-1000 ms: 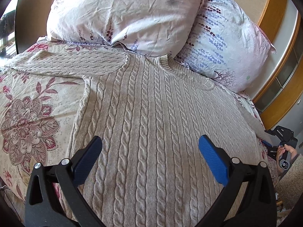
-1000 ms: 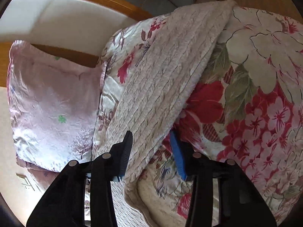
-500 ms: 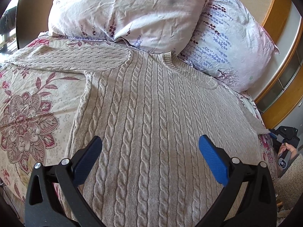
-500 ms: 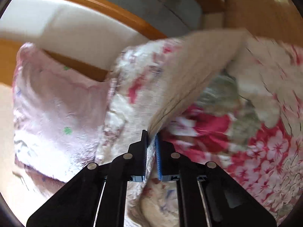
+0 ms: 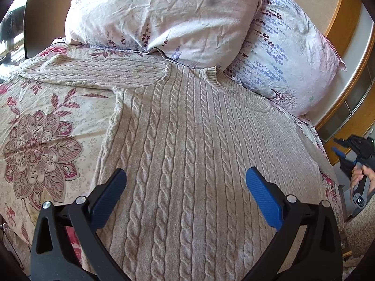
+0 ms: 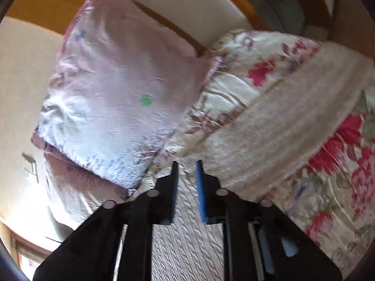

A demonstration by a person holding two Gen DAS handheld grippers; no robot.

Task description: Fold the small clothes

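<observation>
A beige cable-knit sweater (image 5: pixel 187 154) lies flat on the bed, neck toward the pillows, its left sleeve (image 5: pixel 89 72) stretched out sideways. My left gripper (image 5: pixel 185 194) is open and empty, hovering over the sweater's lower body. In the right wrist view my right gripper (image 6: pixel 186 175) has its jaws nearly closed with a narrow gap; nothing shows between the tips. The sweater's right sleeve (image 6: pixel 281 131) runs away to the upper right across the bed, and the sweater body (image 6: pixel 187 245) lies under the gripper. The right gripper also shows at the left wrist view's right edge (image 5: pixel 351 149).
Two floral pillows (image 5: pixel 164 14) (image 5: pixel 288 53) lie at the head of the bed, one touching the sweater's neck. A floral bedspread (image 5: pixel 42 140) covers the bed. A wooden bed frame (image 6: pixel 164 23) and wall stand behind. The bed's edge drops off at the right.
My right gripper closed on the right sleeve, then swung up and left; its jaws now show a small gap with no cloth between them. The left gripper barely moved.
</observation>
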